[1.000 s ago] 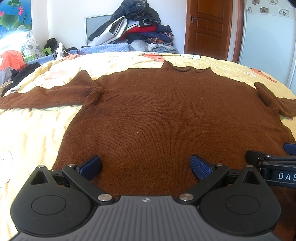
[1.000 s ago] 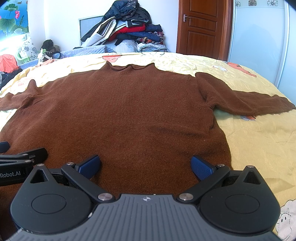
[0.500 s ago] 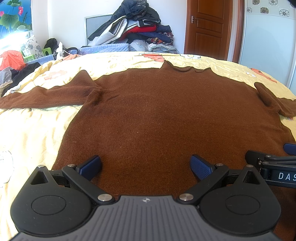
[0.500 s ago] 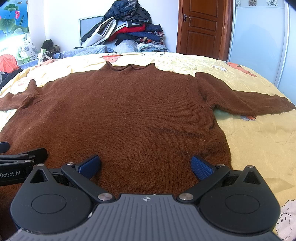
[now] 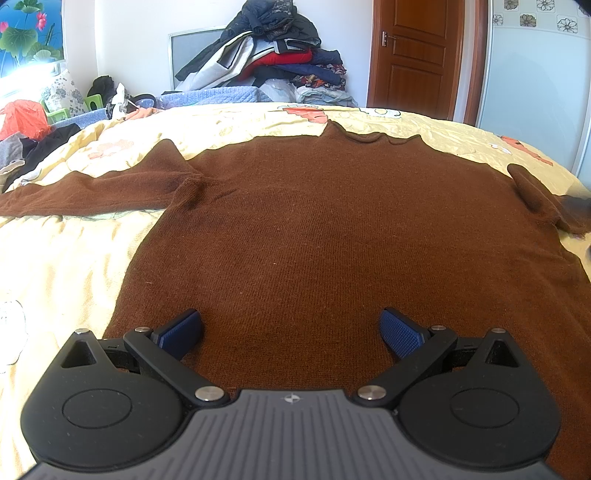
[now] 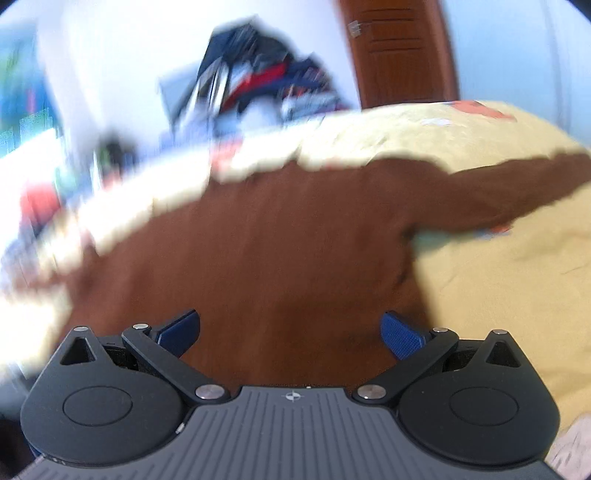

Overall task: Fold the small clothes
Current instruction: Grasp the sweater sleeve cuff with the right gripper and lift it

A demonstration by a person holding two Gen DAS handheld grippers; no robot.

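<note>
We see the brown sweater (image 5: 332, 236) spread flat on the bed (image 5: 62, 266), face down or up we cannot tell, with its neck (image 5: 364, 137) toward the far wall and its hem toward us. In the left wrist view its left sleeve (image 5: 85, 194) runs straight out across the yellow bedspread, while only the start of the other sleeve (image 5: 535, 192) shows at the right edge. Our left tool (image 5: 291, 330) hangs just above the hem end of the sweater, its blue pads (image 5: 181, 330) spread wide apart with nothing between them; whether they touch the knit we cannot tell.

The right wrist view is heavily smeared by motion and tilted. There the sweater (image 6: 266, 258) fills the middle, and one sleeve (image 6: 498, 188) reaches out to the right over the bedspread (image 6: 517, 295). Our right tool (image 6: 290, 330) is also spread wide, its blue pads (image 6: 402, 334) over the lower part of the garment and gripping nothing.

Beyond the bed, a heap of clothes (image 5: 273, 55) is piled against the white wall, a brown wooden door (image 5: 415, 55) stands to its right, and a lotus picture (image 5: 29, 35) hangs at the far left. More loose garments, one of them orange-red (image 5: 22, 118), lie off the bed's left side.
</note>
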